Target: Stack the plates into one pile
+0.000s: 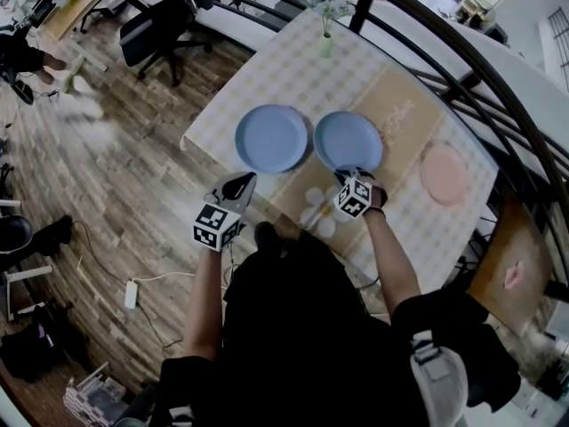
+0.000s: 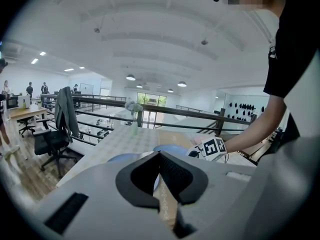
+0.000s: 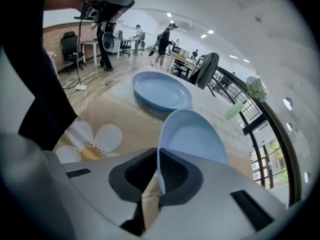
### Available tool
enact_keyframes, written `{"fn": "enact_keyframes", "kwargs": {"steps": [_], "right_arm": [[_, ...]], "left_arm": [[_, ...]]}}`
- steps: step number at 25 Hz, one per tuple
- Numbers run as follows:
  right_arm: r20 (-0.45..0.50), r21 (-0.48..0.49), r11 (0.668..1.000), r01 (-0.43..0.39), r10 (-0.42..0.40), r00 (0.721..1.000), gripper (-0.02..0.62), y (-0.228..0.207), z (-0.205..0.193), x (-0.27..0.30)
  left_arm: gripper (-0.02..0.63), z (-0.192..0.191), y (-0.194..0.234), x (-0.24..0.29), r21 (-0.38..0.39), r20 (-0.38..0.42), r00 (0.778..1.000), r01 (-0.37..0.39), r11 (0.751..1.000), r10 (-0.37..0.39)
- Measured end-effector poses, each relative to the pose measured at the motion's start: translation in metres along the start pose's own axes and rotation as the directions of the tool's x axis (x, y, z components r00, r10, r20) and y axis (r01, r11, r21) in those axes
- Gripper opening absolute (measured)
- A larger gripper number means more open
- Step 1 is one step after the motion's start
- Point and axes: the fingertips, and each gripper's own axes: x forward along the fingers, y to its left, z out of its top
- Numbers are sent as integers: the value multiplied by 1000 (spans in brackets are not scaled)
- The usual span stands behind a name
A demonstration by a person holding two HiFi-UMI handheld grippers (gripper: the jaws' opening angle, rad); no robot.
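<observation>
rim of the right blue plate [image 1: 348,140] is sitting pinched in the right gripper [image 1: 354,180], at its near edge. the left blue plate [image 1: 271,138] is lying just beside it leftward, nearer the left gripper [image 1: 238,185], which is hovering closed and empty.
</observation>
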Motion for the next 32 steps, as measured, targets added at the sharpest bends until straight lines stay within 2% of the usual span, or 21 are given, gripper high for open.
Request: {"fn": "enact_keyframes", "kwargs": {"steps": [4, 12, 16, 19, 32], "right_arm": [[-40, -65, 997, 33, -36, 999, 18, -1, 0, -8], [-87, -20, 995, 102, -103, 991, 26, -4, 1, -27], [-96, -12, 991, 136, -136, 986, 28, -7, 15, -31], [-89, -30, 981, 194, -196, 977, 26, -19, 33, -32], [23, -130, 971, 199, -197, 980, 29, -1, 141, 0]], "left_arm": [[0, -2, 8, -6, -1, 4, 1000, 6, 1000, -6], [0, -4, 17, -21, 13, 13, 999, 37, 999, -37], [0, -3, 34, -31, 14, 30, 999, 30, 999, -30], [0, -4, 46, -36, 6, 42, 999, 24, 1000, -24], [0, -14, 88, -72, -11, 64, 998, -19, 1000, 20]]}}
